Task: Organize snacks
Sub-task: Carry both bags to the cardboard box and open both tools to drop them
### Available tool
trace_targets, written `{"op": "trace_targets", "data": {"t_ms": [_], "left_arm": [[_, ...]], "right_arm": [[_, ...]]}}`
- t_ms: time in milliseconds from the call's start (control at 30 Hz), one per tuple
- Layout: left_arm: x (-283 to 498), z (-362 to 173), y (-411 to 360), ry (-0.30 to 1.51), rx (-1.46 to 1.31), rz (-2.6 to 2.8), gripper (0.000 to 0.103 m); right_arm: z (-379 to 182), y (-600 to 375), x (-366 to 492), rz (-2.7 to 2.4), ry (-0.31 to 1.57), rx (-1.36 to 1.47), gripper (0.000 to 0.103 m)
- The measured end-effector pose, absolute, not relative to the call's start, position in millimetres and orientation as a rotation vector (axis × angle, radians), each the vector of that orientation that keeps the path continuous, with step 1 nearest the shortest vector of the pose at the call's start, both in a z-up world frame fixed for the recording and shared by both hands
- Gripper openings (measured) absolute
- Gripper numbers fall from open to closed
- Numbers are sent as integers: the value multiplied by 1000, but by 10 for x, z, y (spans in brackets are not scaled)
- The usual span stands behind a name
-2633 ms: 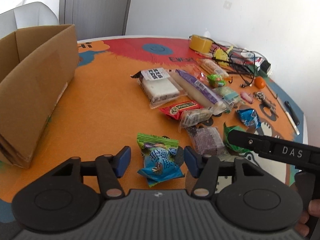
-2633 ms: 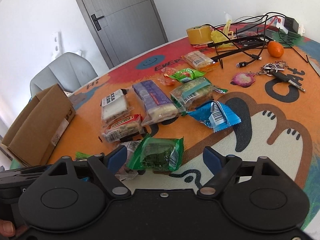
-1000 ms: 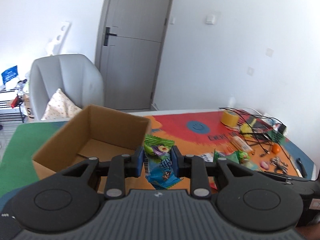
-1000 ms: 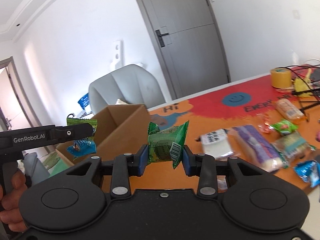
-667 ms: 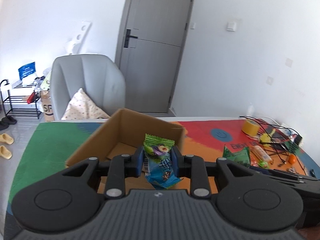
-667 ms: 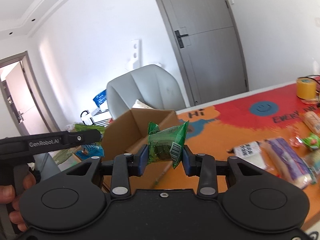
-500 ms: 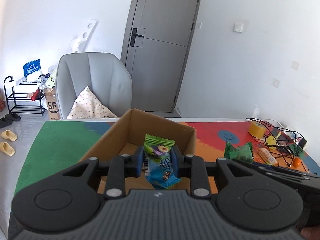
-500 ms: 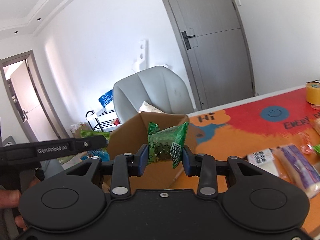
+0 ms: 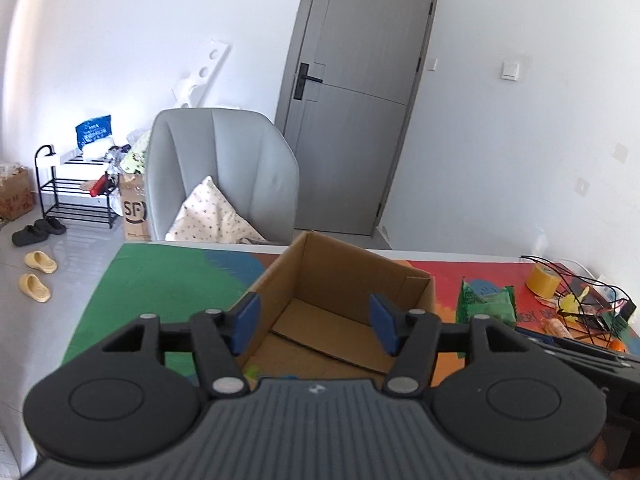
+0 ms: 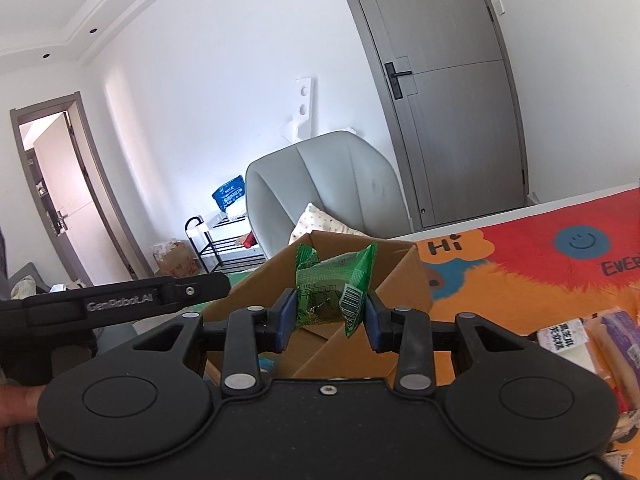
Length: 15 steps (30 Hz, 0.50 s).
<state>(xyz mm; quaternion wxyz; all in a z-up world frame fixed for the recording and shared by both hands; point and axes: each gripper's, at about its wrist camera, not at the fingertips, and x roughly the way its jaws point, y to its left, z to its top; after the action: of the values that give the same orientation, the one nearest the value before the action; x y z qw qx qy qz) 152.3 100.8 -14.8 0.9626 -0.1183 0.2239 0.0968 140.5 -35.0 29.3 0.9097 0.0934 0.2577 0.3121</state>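
My left gripper (image 9: 314, 318) hangs over the open cardboard box (image 9: 352, 264). Its jaws are opening and nothing is between the blue pads. A sliver of the blue-and-green snack packet (image 9: 256, 372) shows low in the box, mostly hidden behind the gripper body. My right gripper (image 10: 330, 320) is shut on a green snack packet (image 10: 334, 288), held upright just in front of the box (image 10: 400, 276) near its right wall. The same green packet (image 9: 486, 306) appears right of the box in the left wrist view.
A grey chair (image 9: 224, 168) with a cushion stands behind the table's far edge. Several wrapped snacks (image 10: 568, 336) lie on the orange mat to the right. A yellow tape roll (image 9: 540, 278) and tangled cables (image 9: 588, 300) sit at the far right.
The left jaws have opened and the blue-and-green packet has dropped from them into the box. Both grippers have swung leftward toward the box, the right still holding the green packet.
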Motion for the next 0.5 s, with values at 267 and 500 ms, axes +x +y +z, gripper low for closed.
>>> {"op": "trace_targets", "data": {"t_ms": [267,500], "left_arm": [[1328,-98,1159,434,-260,268,78],[1196,-113,1258,443,-290,309,90]], "right_arm": [[299,-152,1460,692,546,209,37],[333,-44,1430,703,532,205,67]]}}
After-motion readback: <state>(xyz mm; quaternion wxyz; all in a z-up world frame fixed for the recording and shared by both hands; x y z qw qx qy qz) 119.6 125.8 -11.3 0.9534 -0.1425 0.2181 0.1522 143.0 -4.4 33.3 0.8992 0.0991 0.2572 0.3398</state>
